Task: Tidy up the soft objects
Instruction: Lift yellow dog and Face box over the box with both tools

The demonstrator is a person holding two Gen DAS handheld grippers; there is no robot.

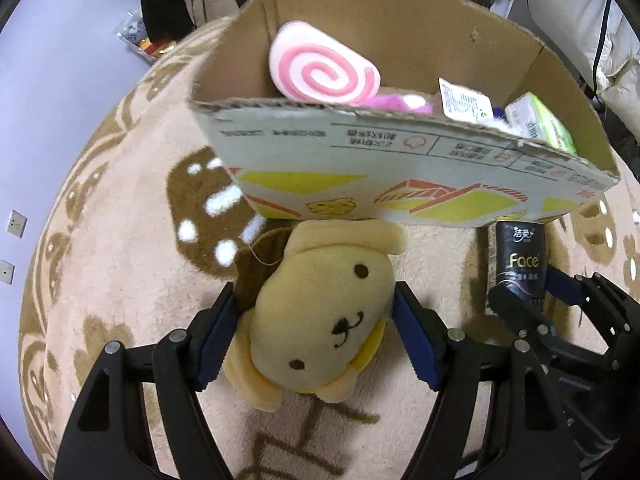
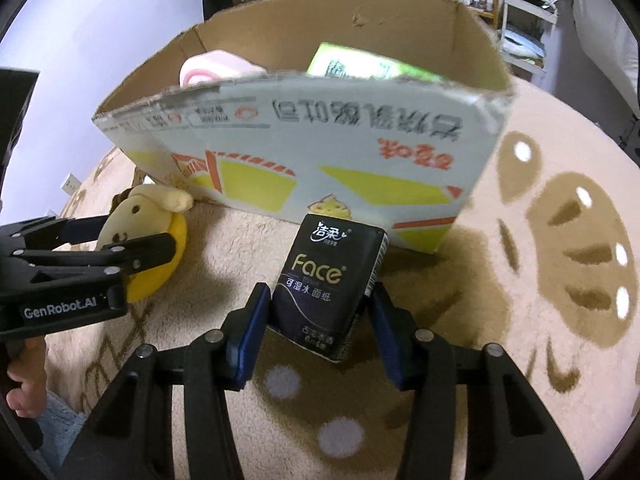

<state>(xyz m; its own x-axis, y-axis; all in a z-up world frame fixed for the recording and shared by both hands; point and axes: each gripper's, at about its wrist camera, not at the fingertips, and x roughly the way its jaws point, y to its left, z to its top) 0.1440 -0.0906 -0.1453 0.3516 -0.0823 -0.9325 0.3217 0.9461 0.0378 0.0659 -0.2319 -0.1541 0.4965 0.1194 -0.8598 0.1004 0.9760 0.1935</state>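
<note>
the box (image 1: 400, 176) stands on the rug (image 1: 120, 280). just before it, the left gripper (image 1: 316, 320) is clamped on the plush (image 1: 320, 312), soft and light, taken at the head. the right gripper (image 2: 320, 320) squeezes the tissue pack (image 2: 328, 284) sides, squashy and slippery.

Dim indoor light; soft shadows on the carpet (image 2: 500, 288); strong fisheye bending, dark corners, slight motion blur.
</note>
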